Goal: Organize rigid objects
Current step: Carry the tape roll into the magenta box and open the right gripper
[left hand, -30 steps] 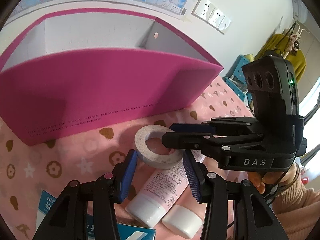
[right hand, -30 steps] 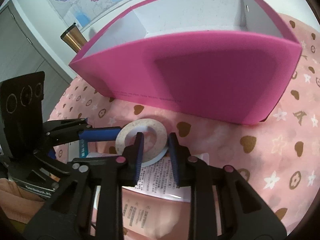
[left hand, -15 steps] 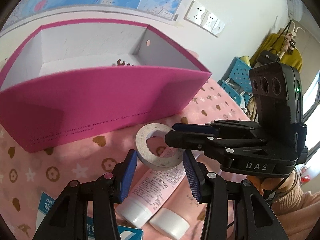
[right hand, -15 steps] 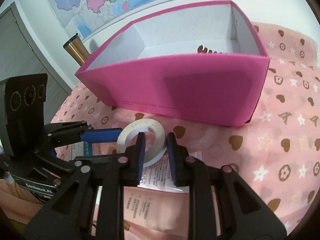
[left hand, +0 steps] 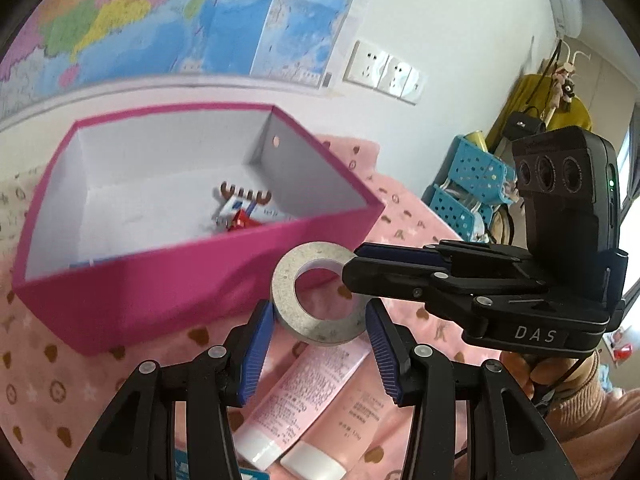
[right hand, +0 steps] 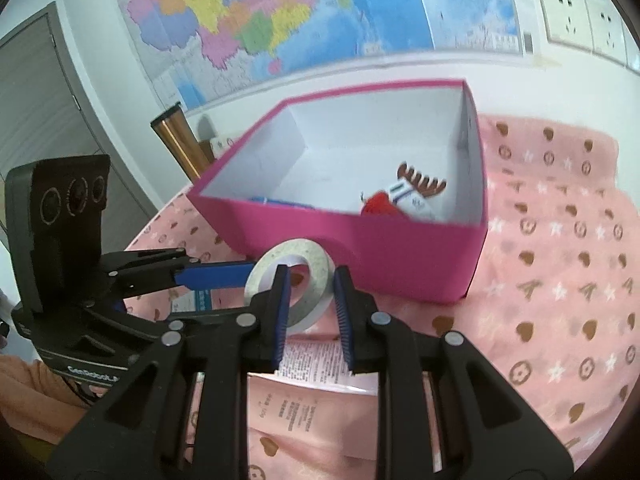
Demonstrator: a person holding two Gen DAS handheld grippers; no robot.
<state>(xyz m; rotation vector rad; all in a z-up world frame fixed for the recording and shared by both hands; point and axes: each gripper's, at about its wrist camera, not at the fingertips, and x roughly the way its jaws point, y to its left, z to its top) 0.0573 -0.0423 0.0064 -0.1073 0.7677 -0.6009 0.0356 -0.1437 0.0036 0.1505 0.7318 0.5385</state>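
Observation:
A grey-white roll of tape (left hand: 316,294) is lifted above the pink cloth, in front of the pink box (left hand: 168,284). My left gripper (left hand: 318,326) holds the roll across its outer width. My right gripper (right hand: 310,294) is closed on the roll's (right hand: 290,276) right wall, one finger through its hole. The right gripper also shows in the left wrist view (left hand: 360,268), coming from the right. The box (right hand: 400,260) holds a packet with an antler print (right hand: 416,192) and a red item.
Two pink tubes (left hand: 308,396) lie on the cloth under the grippers, with a blue-and-white packet (left hand: 188,468) beside them. A copper cylinder (right hand: 180,140) stands behind the box's left corner. Blue baskets (left hand: 468,196) are at the far right.
Both grippers have risen with the tape roll, which has left the cloth. The view now looks down into the box and its contents show.

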